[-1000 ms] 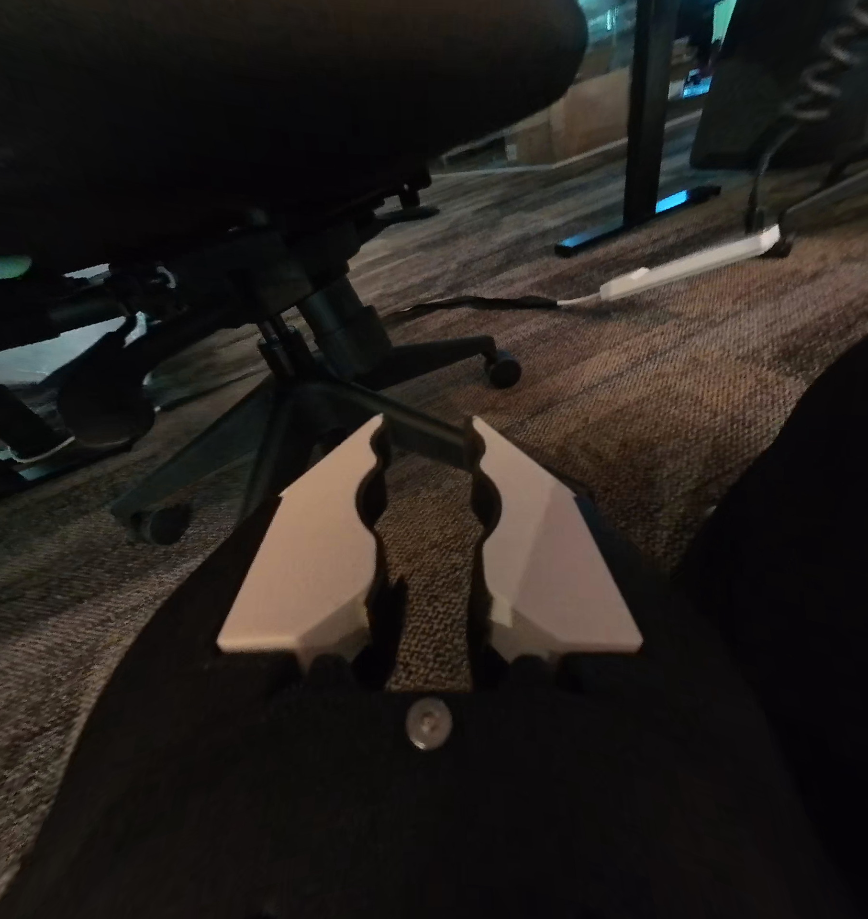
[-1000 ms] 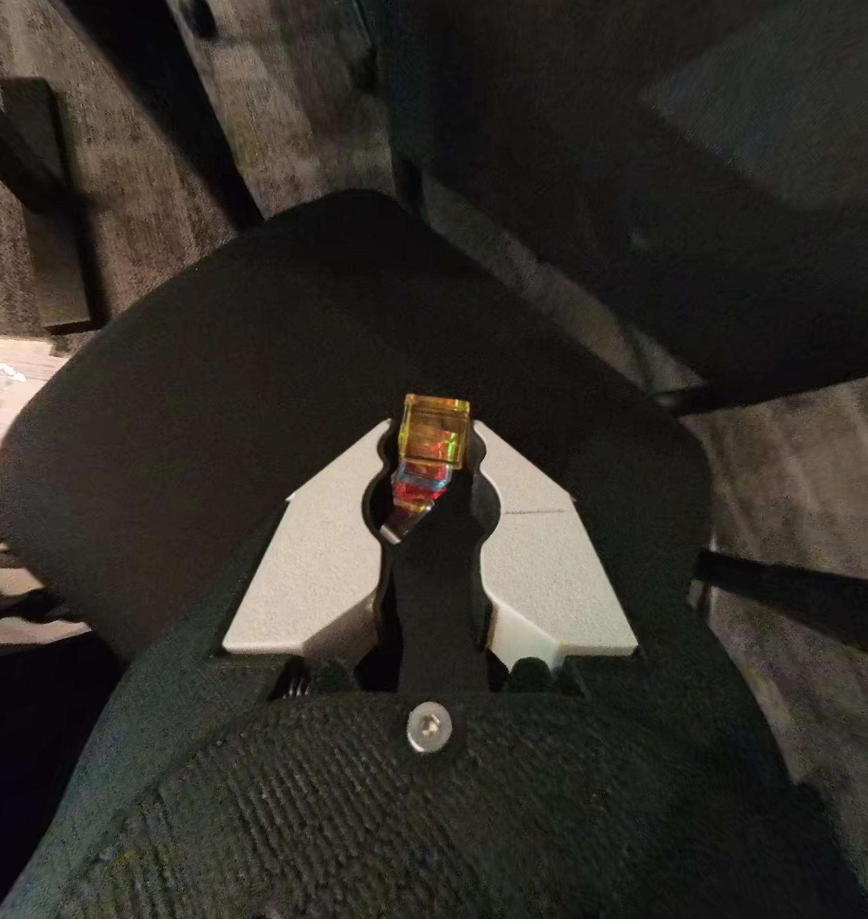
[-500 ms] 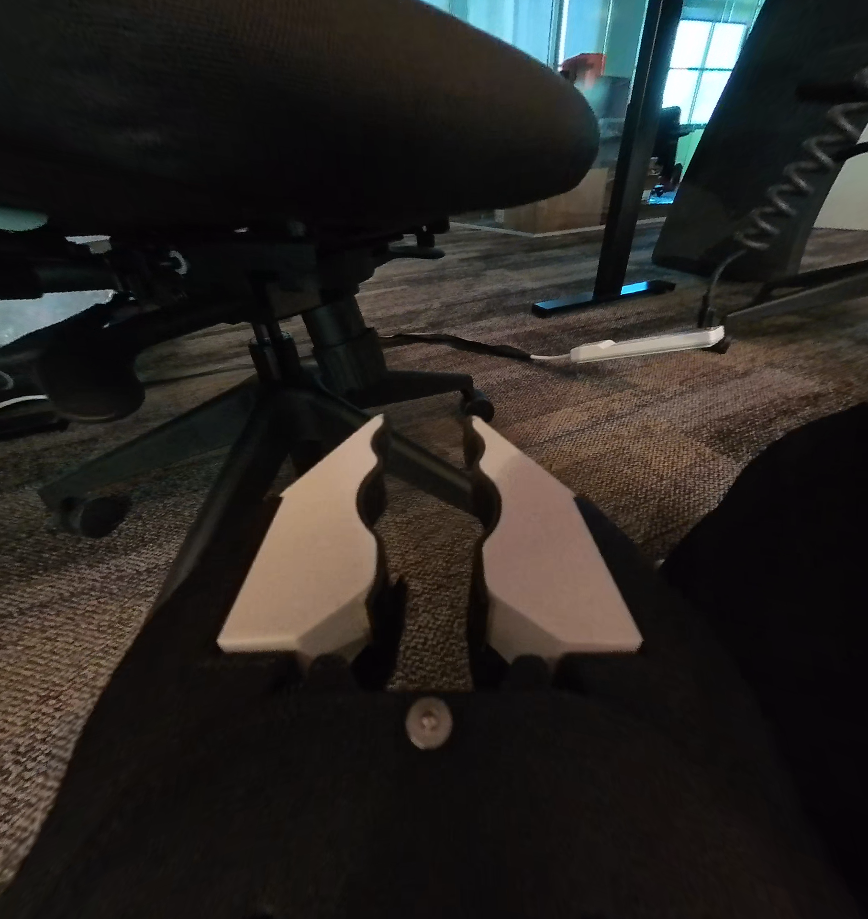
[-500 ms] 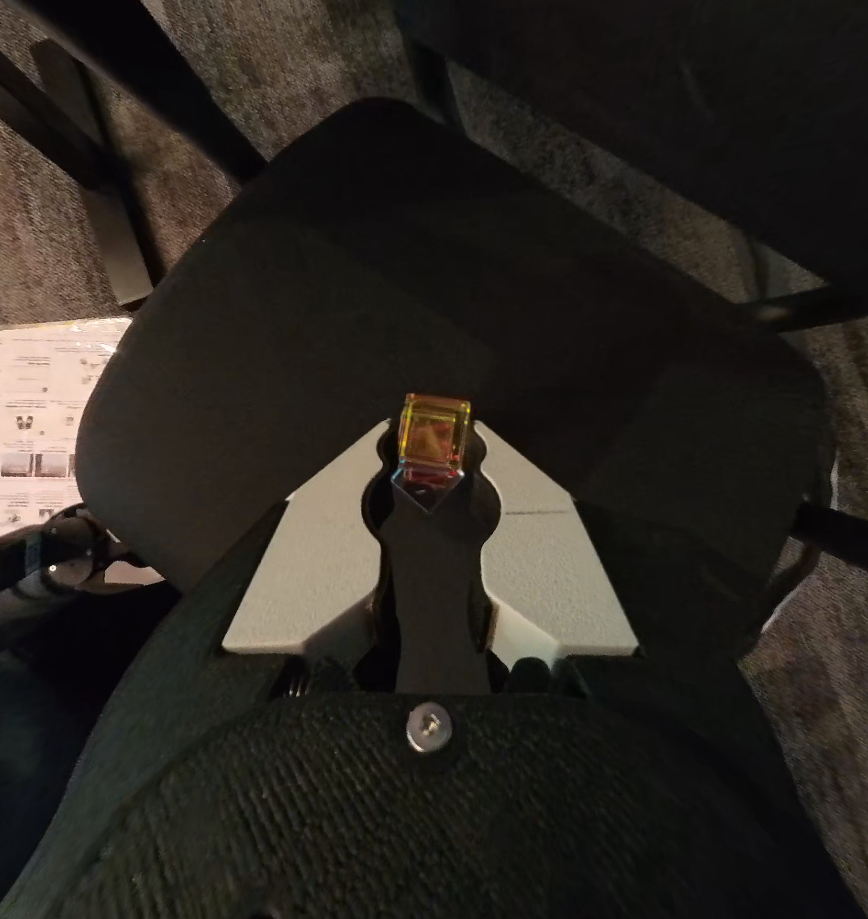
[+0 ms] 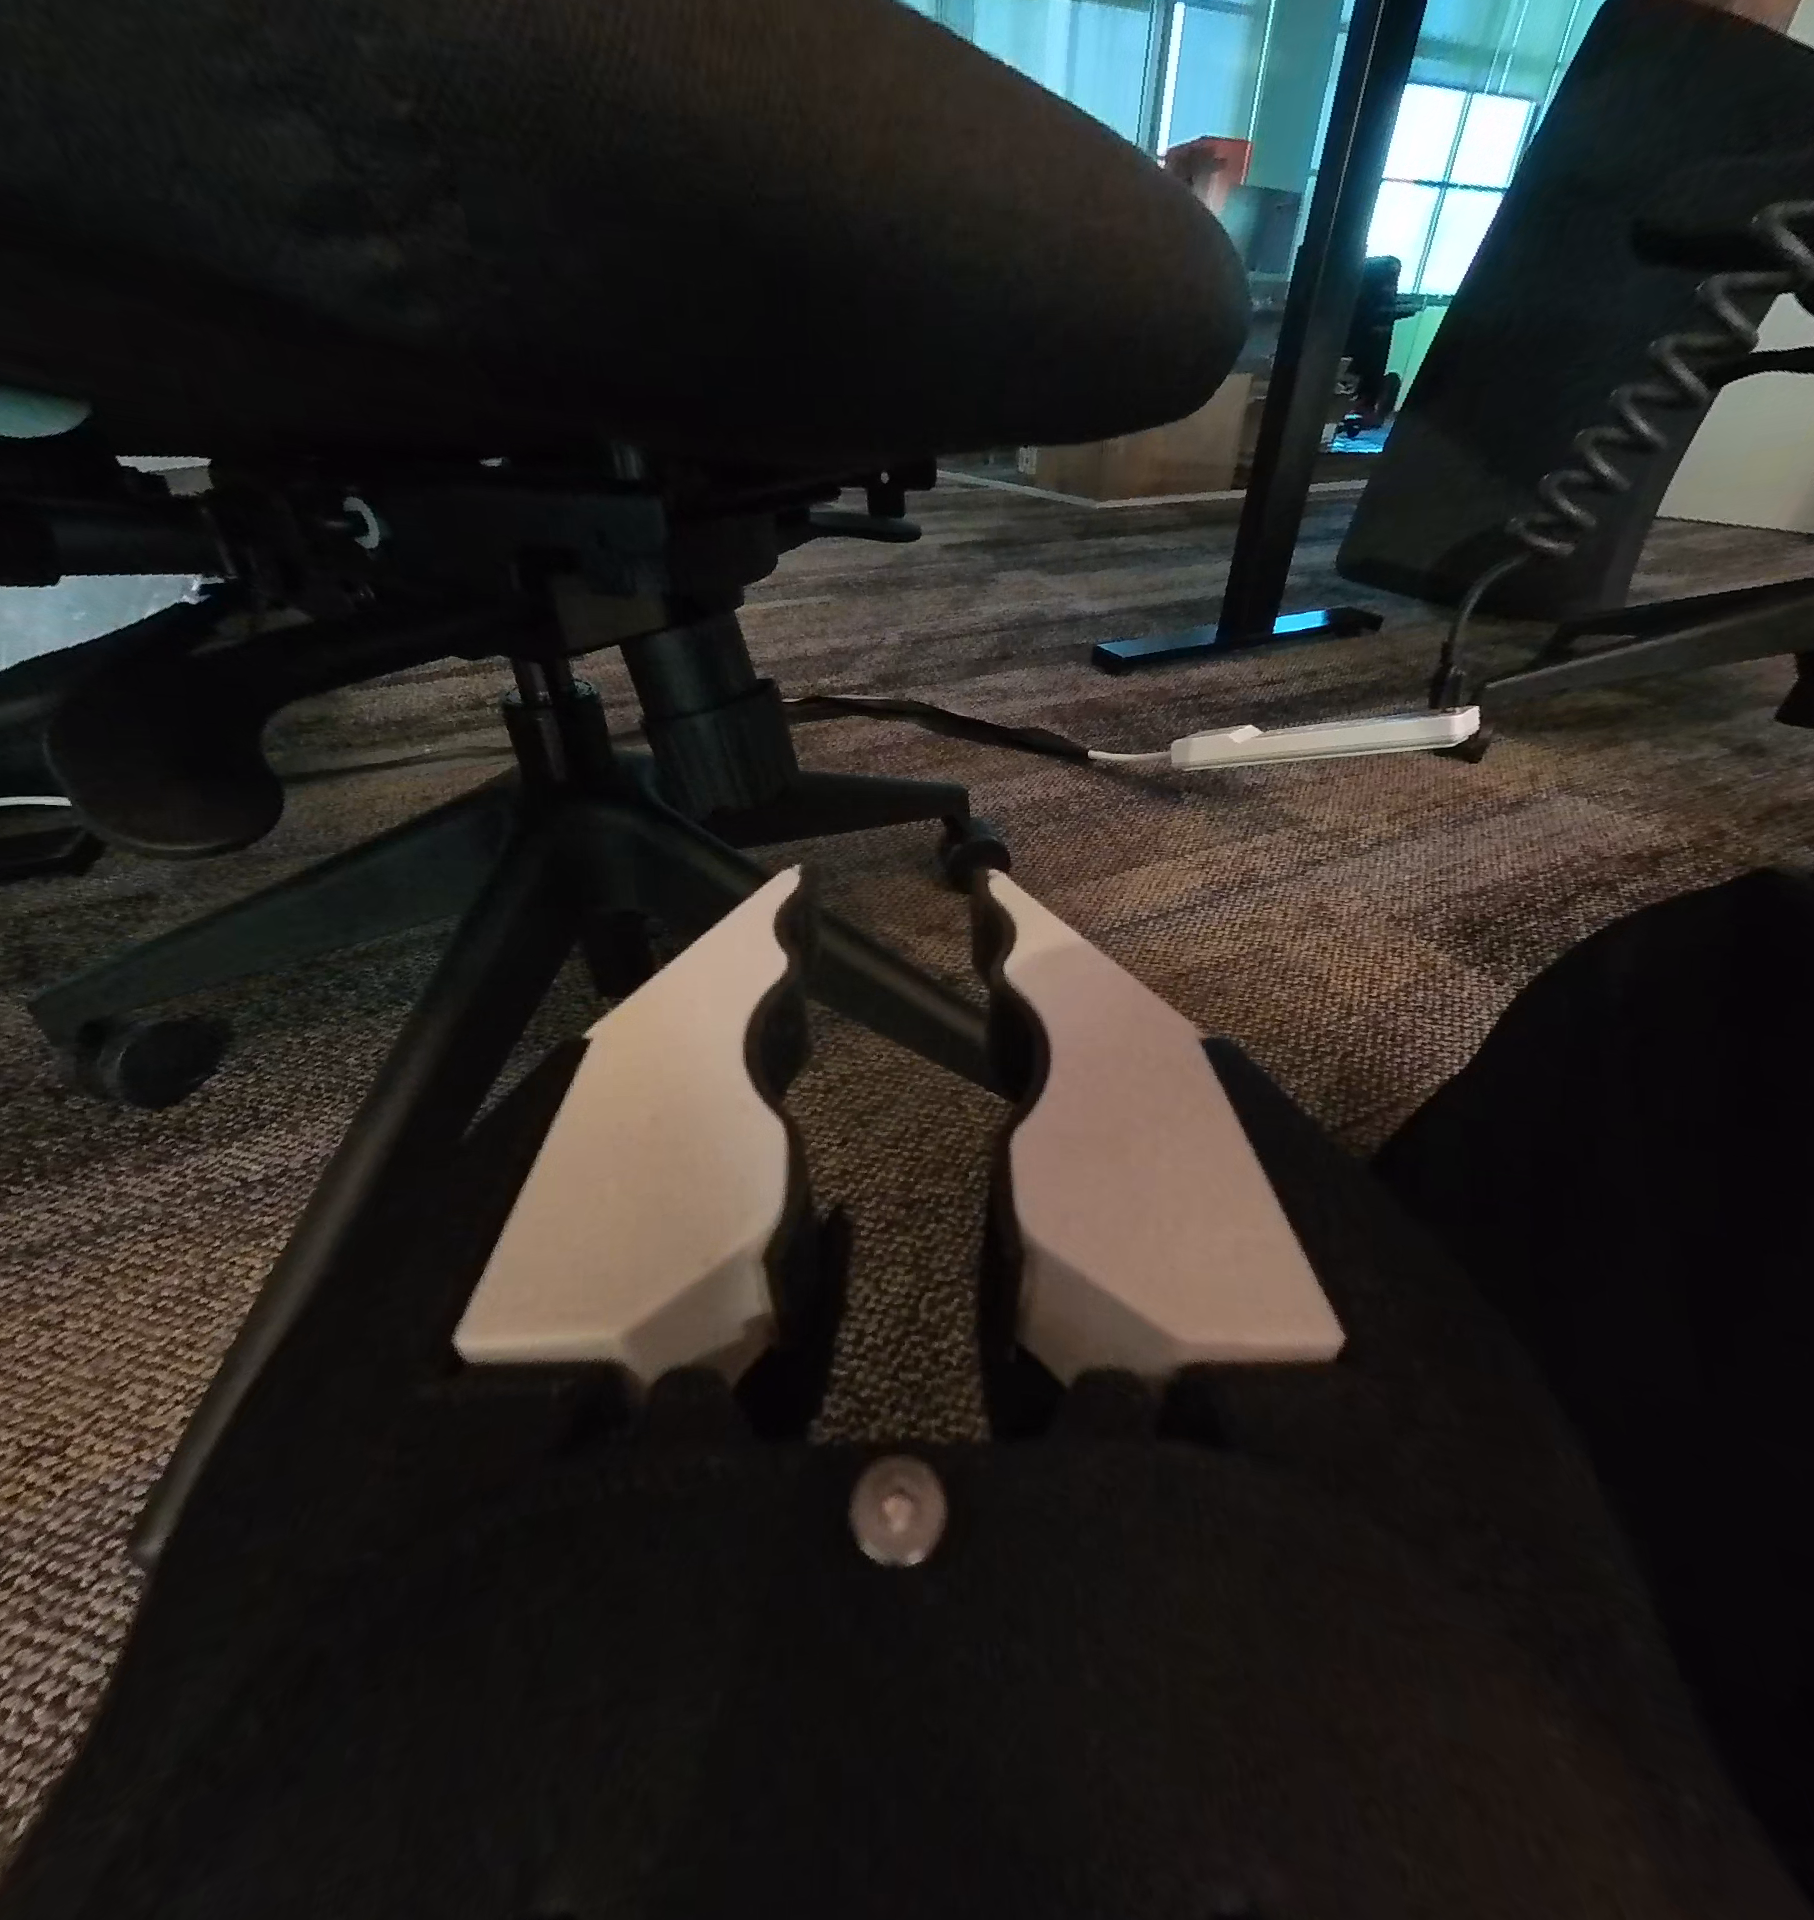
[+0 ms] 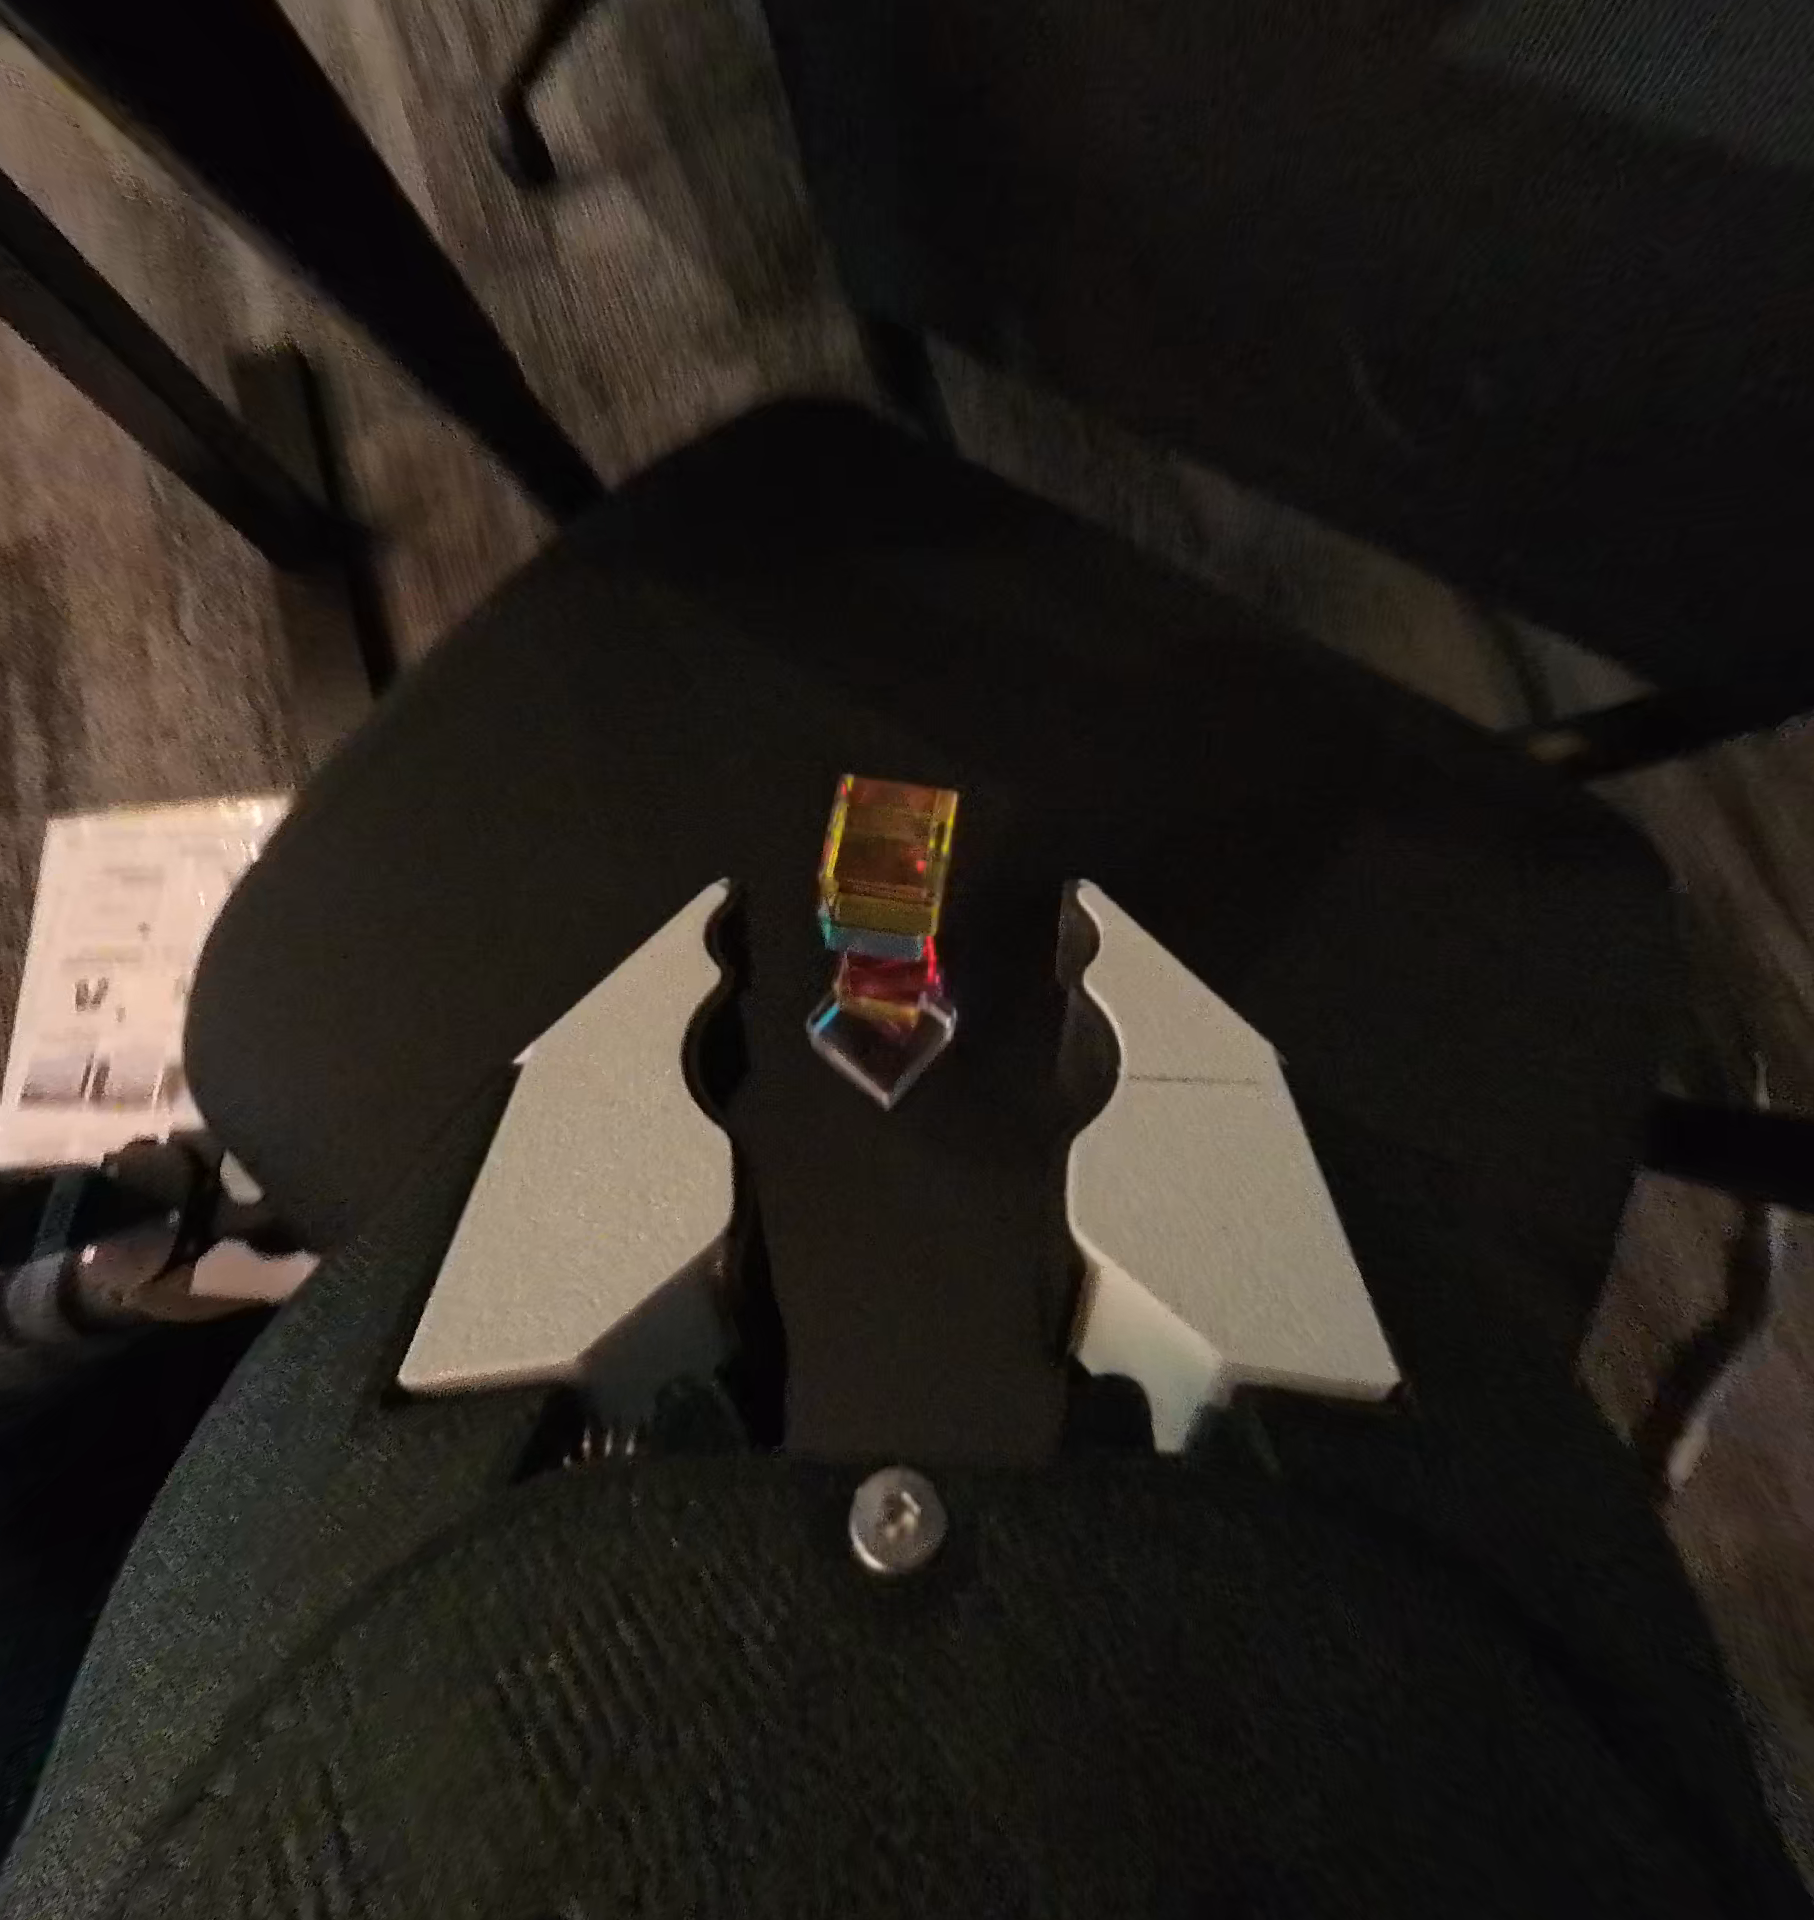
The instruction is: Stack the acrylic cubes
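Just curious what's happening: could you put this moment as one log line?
left gripper: open, empty, over carpet near office chair base | right gripper: open, iridescent cube between fingers, untouched, above chair seat

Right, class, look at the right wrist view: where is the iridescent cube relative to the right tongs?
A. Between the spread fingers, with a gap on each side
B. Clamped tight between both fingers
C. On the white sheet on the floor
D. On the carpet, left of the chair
A: the cube sits over the black chair seat between the fingers of the right tongs, with dark space showing on each side.
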`<move>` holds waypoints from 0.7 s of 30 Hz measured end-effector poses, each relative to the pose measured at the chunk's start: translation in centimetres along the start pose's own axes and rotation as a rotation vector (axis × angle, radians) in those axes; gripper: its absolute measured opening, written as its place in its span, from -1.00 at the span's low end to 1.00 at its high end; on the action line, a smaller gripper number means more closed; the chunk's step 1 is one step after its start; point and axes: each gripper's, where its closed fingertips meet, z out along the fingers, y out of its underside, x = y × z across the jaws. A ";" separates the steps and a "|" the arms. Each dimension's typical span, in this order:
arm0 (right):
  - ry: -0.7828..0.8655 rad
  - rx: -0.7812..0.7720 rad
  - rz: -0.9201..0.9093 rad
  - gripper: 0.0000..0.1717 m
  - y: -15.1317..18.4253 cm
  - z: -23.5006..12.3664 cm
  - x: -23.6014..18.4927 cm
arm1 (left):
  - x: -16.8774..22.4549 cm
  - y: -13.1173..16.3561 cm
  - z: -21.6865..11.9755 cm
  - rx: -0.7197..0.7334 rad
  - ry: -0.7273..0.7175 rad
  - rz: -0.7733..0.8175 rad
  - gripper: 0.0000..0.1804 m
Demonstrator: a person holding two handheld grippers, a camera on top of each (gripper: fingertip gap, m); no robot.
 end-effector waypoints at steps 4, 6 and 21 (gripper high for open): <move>0.136 0.332 0.025 -0.66 0.4 -1.4 3.0 | 0.0 -0.2 0.0 0.009 0.002 -0.009 -0.69; 0.240 0.419 0.043 -0.91 2.3 -0.6 4.9 | 0.0 -0.1 0.0 0.007 0.003 -0.010 -0.69; 0.195 0.528 -0.040 -1.00 6.7 5.8 4.9 | -0.6 -0.4 -0.1 0.000 -0.046 -0.011 -0.71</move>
